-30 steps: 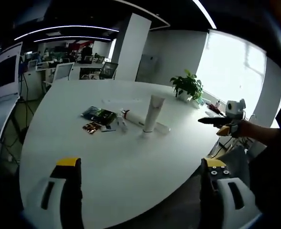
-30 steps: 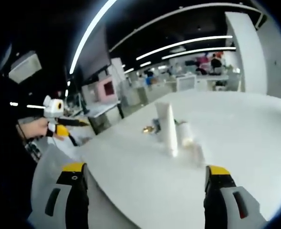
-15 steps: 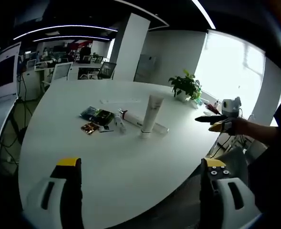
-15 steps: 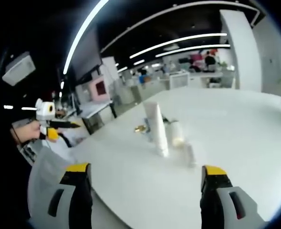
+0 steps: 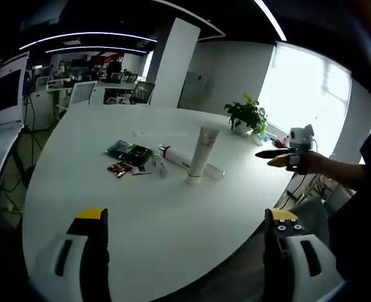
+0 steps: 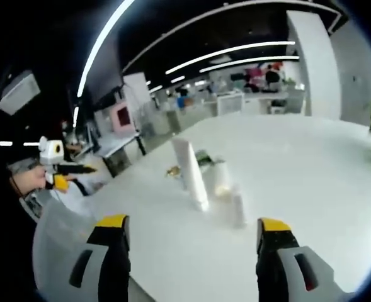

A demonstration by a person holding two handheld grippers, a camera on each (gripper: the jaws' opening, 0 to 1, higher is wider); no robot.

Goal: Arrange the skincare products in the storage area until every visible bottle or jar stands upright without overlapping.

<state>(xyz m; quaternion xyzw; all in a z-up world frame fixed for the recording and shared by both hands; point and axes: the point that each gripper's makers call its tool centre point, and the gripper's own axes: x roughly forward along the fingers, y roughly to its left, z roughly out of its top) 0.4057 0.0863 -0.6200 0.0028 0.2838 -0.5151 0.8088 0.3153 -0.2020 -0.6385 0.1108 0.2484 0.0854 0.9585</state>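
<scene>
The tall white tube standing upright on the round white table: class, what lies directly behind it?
Behind the tall white tube, a white bottle lies on its side on the round white table. The tube hides that bottle's middle, so its full length is unclear.

The surface (image 5: 172, 207) looks smooth and white with a soft satin sheen, brightest toward 2 o'clock in the left gripper view. The upright tube (image 5: 199, 153) has a matt white plastic look, as does the bottle (image 5: 184, 156) lying behind it. At 10 o'clock of the tube, the dark packet (image 5: 130, 151) and the small sachet (image 5: 119, 168) look glossy, like foil. In the right gripper view the right gripper (image 6: 194, 236) has jaws of matt grey plastic with yellow tips.
</scene>
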